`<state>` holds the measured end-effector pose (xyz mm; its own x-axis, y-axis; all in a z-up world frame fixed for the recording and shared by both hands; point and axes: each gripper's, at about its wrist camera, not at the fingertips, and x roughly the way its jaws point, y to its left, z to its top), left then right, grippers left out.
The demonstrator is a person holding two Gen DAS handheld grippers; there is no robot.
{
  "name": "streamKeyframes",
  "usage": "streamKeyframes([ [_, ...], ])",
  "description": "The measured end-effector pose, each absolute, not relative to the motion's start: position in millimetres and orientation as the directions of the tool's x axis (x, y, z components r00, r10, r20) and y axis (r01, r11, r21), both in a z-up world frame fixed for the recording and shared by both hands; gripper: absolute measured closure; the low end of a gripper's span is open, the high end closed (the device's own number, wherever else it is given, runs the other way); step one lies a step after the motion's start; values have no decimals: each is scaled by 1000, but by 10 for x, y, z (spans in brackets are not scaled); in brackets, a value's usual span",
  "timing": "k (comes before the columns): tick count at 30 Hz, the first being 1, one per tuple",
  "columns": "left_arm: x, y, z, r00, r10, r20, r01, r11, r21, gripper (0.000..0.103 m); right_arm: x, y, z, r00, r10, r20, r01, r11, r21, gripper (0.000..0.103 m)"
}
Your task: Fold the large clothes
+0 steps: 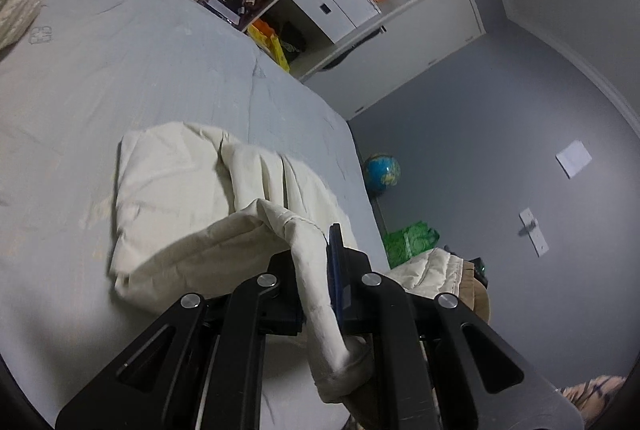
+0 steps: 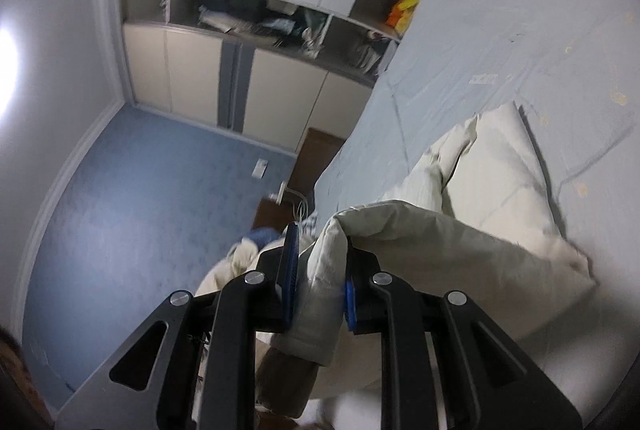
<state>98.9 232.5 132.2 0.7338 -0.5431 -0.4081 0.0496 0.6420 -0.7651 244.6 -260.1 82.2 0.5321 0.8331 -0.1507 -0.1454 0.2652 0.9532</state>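
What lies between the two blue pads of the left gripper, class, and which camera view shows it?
A bunched edge of the cream cloth is pinched between the left gripper pads, with the rest trailing onto the bed. The left wrist view shows it.

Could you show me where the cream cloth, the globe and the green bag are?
cream cloth point(image 1: 176, 182): left wrist view, on its flat part lying on the bed.
globe point(image 1: 382, 168): left wrist view, on its blue middle.
green bag point(image 1: 410, 240): left wrist view, on its crinkled front.
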Motion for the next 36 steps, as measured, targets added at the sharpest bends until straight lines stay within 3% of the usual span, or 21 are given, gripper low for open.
streamKeyframes([
  [13,2244,2601,953,720,-480,-502,-83,658,-748,93,3538,-2425,136,580,770,-266,62,284,957,87],
  [19,2695,2710,470,663,-437,-608,-218,664,-715,93,3860,-2310,-360,576,740,-347,197,287,937,87],
  [26,2909,2815,46,599,-450,-662,-363,584,-726,89,4041,-2168,-828,533,731,-425,341,274,899,85],
  [28,2858,2856,96,603,-468,-646,-361,562,-744,83,4033,-2191,-810,531,744,-405,347,245,905,79],
  [30,2798,2898,223,631,-479,-611,-331,546,-770,65,4010,-2240,-731,532,760,-372,332,217,918,60],
  [31,2765,2905,297,642,-480,-598,-314,546,-777,61,3989,-2272,-662,540,766,-350,316,201,927,54],
  [33,2673,2898,496,661,-494,-564,-268,547,-793,40,3944,-2324,-496,568,762,-310,273,181,945,43],
  [35,2554,2871,741,675,-470,-569,-237,592,-770,36,3892,-2341,-341,578,766,-281,237,172,956,37],
  [36,2551,2856,824,681,-460,-570,-228,607,-762,30,3856,-2340,-229,584,767,-265,208,174,962,34],
])
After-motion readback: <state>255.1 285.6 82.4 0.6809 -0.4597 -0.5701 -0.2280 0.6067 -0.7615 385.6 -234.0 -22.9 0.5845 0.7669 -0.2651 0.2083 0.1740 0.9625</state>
